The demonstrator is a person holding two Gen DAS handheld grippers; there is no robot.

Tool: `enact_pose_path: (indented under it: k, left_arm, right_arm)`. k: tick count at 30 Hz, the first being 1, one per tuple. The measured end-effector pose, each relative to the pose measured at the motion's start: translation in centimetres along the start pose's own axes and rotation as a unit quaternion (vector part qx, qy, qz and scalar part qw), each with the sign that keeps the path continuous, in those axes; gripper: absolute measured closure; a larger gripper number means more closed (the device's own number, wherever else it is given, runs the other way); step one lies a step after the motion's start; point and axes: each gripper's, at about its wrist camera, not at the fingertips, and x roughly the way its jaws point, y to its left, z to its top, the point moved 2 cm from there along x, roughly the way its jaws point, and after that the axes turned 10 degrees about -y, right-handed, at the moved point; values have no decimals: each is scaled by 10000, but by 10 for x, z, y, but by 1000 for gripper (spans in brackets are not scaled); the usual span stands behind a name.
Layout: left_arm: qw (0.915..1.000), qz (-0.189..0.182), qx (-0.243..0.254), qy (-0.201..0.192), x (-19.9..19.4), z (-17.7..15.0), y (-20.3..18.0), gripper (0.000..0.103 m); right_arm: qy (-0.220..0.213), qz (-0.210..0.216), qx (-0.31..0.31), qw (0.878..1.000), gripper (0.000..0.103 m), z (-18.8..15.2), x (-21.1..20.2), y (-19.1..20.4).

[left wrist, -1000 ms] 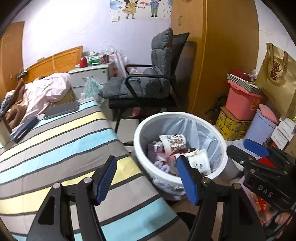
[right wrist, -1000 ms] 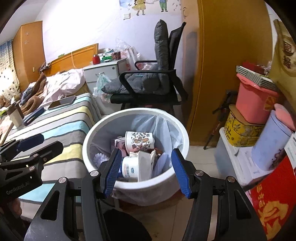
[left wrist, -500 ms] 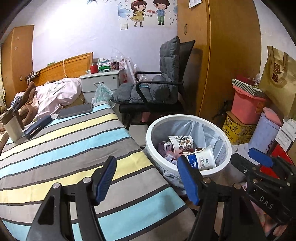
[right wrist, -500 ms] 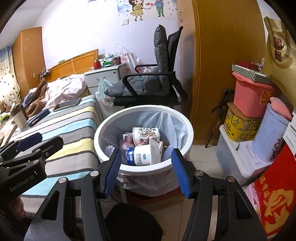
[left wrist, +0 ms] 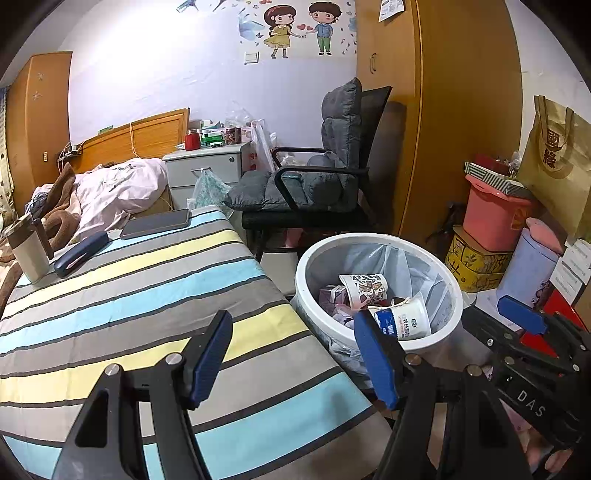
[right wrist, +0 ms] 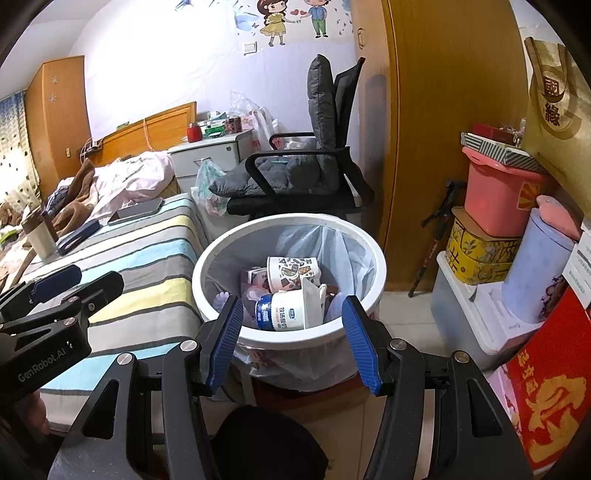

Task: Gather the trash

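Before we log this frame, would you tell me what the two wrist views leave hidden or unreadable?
- Trash bin: its lower contents, buried under the yogurt cup and patterned cup in both views.
- Bin base: right wrist view, hidden by the liner and the right gripper.
- Nightstand clutter: too small in both views to identify.
- Left gripper: bedspread beneath, left view, partly covered.

Home bedroom — striped bed (left wrist: 129, 295), nightstand (left wrist: 207, 166), wardrobe (left wrist: 443, 110), cartoon wall sticker (left wrist: 299, 27)

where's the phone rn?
The phone lies flat on the striped bed, upper left in both wrist views, between the dark case and the grey nightstand.
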Motion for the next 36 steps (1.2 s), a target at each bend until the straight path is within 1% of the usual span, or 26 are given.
enact_pose_path:
  k: [9, 36]
  left_arm:
    - [10000, -6, -39, 2, -1, 0, 0, 33]
    - [9999, 45, -154, -6, -2, 0, 3, 33]
  right_arm:
    - [-30, -52, -4, 10000, 45, 1, -1, 0]
    - [-9, 1, -12, 10000, 45, 2, -4, 5]
